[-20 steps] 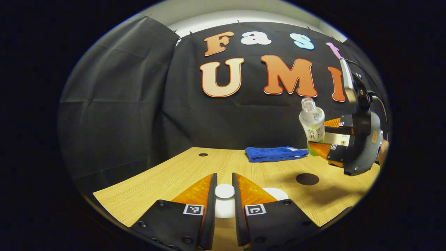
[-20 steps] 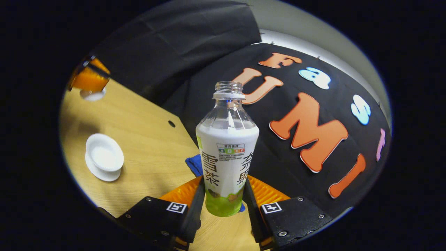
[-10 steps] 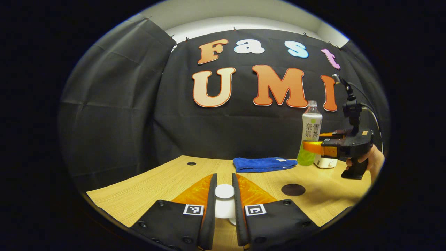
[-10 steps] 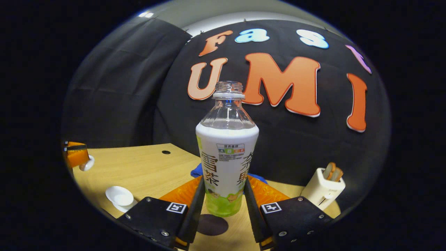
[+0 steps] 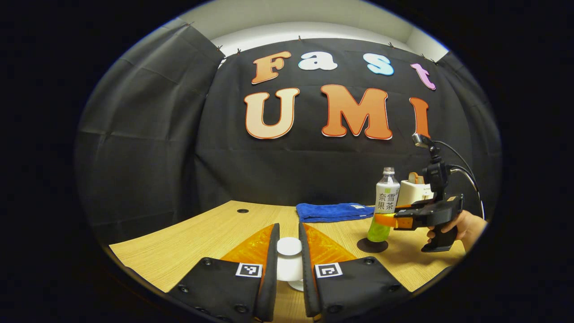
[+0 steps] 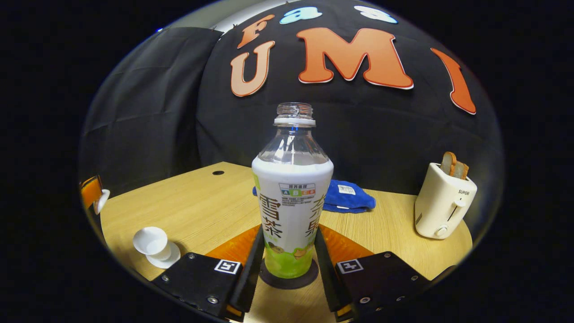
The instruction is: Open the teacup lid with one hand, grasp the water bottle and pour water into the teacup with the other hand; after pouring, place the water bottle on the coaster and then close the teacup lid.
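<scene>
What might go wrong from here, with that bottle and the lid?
The uncapped bottle stands on the coaster, gripped low by the right hand-held gripper; a jerky release might tip it and spill. The left hand-held gripper pinches the lid by its small knob; it might slip before reaching the open cup.

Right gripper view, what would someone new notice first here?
The uncapped water bottle stands upright in the middle, clamped low between the right gripper fingers, on the dark coaster. At the right table edge a toaster holds bread, and at lower left the open teacup sits on its saucer. In the left gripper view, the left gripper holds the lid.
</scene>
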`<state>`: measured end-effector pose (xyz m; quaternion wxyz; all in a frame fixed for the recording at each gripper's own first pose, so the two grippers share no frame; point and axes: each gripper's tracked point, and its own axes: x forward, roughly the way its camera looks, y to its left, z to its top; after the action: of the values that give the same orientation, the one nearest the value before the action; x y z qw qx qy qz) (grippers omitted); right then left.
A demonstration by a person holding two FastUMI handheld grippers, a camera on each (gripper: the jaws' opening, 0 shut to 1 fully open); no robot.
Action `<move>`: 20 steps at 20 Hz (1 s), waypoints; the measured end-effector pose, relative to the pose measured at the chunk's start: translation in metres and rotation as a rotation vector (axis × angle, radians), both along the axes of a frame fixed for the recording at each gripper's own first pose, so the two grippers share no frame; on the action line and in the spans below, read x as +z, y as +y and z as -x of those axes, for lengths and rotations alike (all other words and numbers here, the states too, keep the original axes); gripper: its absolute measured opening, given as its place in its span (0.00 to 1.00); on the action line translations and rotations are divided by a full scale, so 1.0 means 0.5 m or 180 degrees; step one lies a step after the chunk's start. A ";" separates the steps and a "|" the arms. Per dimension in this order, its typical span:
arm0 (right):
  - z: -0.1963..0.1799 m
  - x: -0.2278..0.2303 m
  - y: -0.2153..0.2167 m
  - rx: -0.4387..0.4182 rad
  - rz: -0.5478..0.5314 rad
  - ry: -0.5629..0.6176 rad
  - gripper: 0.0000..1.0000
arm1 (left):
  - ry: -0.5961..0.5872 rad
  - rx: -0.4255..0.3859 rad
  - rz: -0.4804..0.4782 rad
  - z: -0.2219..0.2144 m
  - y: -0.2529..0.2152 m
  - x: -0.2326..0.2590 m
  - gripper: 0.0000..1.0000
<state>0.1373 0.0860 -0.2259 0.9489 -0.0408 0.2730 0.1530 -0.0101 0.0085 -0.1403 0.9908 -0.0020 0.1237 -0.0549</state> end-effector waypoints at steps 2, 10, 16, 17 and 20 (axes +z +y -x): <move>0.002 -0.024 -0.003 -0.0020 0.0015 0.0090 0.64 | 0.0011 0.0000 -0.0005 0.005 0.000 -0.004 0.26; 0.007 -0.037 -0.007 -0.0078 -0.0055 0.0200 0.66 | 0.0131 -0.0010 0.0020 -0.007 -0.005 -0.038 0.29; 0.028 -0.007 -0.011 -0.0022 -0.0110 0.0170 0.90 | 0.0176 -0.0125 0.0078 -0.033 -0.046 -0.059 0.29; 0.030 0.002 -0.013 -0.0011 -0.0096 0.0126 0.93 | 0.0198 -0.0147 0.0085 -0.041 -0.055 -0.065 0.29; 0.045 0.029 -0.023 0.0004 -0.0133 0.0061 0.95 | 0.0270 -0.0207 0.0080 -0.052 -0.078 -0.090 0.29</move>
<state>0.1150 0.0747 -0.2115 0.9468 -0.0197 0.2788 0.1597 0.0159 -0.0304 -0.1852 0.9822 -0.0128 0.1649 -0.0886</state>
